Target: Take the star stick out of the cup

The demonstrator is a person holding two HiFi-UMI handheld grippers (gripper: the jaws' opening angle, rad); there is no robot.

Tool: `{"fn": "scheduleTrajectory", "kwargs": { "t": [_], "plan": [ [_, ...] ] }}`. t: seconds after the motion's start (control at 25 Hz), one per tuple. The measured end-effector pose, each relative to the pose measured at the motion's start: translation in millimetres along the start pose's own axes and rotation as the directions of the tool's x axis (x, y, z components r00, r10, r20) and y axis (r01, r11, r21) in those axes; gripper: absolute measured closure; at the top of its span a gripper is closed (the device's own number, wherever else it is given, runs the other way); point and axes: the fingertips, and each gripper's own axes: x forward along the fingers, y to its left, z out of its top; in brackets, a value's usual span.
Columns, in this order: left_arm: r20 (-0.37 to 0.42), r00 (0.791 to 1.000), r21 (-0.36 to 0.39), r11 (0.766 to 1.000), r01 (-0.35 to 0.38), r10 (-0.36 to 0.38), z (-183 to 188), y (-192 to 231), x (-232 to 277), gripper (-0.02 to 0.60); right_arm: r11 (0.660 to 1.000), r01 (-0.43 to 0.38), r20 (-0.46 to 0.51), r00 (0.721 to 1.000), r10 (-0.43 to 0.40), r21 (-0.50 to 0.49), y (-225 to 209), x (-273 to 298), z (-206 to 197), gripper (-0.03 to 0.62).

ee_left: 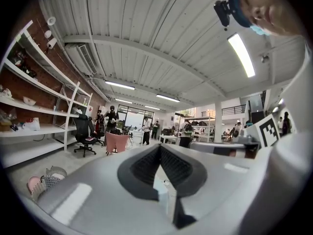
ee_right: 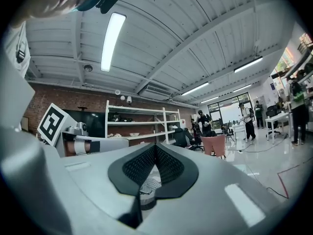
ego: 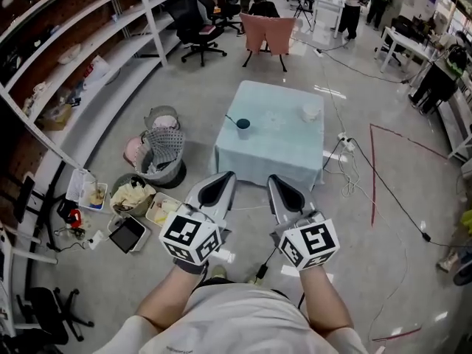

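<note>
The person stands back from the desk (ego: 274,150), a square one under a pale blue cloth, and holds both tools close to the body, well short of its near edge. The left tongs (ego: 219,186) point forward towards the desk. In the left gripper view the left tongs (ee_left: 160,149) have their dark ribbed pads meeting at the tips, with nothing between them. The right tongs (ego: 282,190) lie just beside the left and parallel to them. In the right gripper view the right tongs (ee_right: 155,148) are likewise closed tip to tip and empty. The dark teal cup (ego: 243,125) stands near the desk's left edge, and the star stick (ego: 231,119) shows as a thin dark line leaning out of it to the left; its star is too small to make out. A small white vessel (ego: 310,112) sits near the far right corner, well apart from the cup. On the floor (ego: 383,264) left of the desk stand wire baskets (ego: 164,152), and a pink-draped chair (ego: 268,34) stands beyond the desk.
</note>
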Motion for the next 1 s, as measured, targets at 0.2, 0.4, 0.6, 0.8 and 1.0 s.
{"fn": "scheduleTrajectory", "kwargs": {
  "t": [0.2, 0.4, 0.6, 0.8, 1.0],
  "plan": [
    [-0.019, 1.000, -0.002, 1.000, -0.016, 0.016, -9.7, -8.0, 9.2, 0.577, 1.000, -0.005, 0.000, 1.000, 0.005, 0.018, -17.1, -11.1, -2.0, 0.580],
    [-0.035, 0.999, -0.005, 1.000, -0.030, 0.030, -16.1, -13.0, 23.1, 0.577, 1.000, 0.001, 0.016, 1.000, -0.001, 0.017, -37.7, -18.3, 4.4, 0.580],
    [-0.052, 0.998, -0.010, 1.000, -0.025, 0.025, -23.1, -11.1, 37.2, 0.577, 0.999, 0.003, 0.014, 1.000, -0.003, 0.033, -50.8, -13.2, 2.7, 0.580],
    [-0.060, 0.998, -0.018, 1.000, -0.023, 0.022, -31.2, 2.1, 55.4, 0.577, 0.999, -0.004, 0.010, 1.000, 0.003, 0.037, -61.4, 3.5, -2.7, 0.580],
    [-0.064, 0.998, -0.033, 0.999, -0.021, 0.018, -37.2, 31.6, 78.6, 0.575, 1.000, 0.001, -0.004, 1.000, -0.001, 0.029, -70.4, 36.9, -9.8, 0.580]
  ]
}}
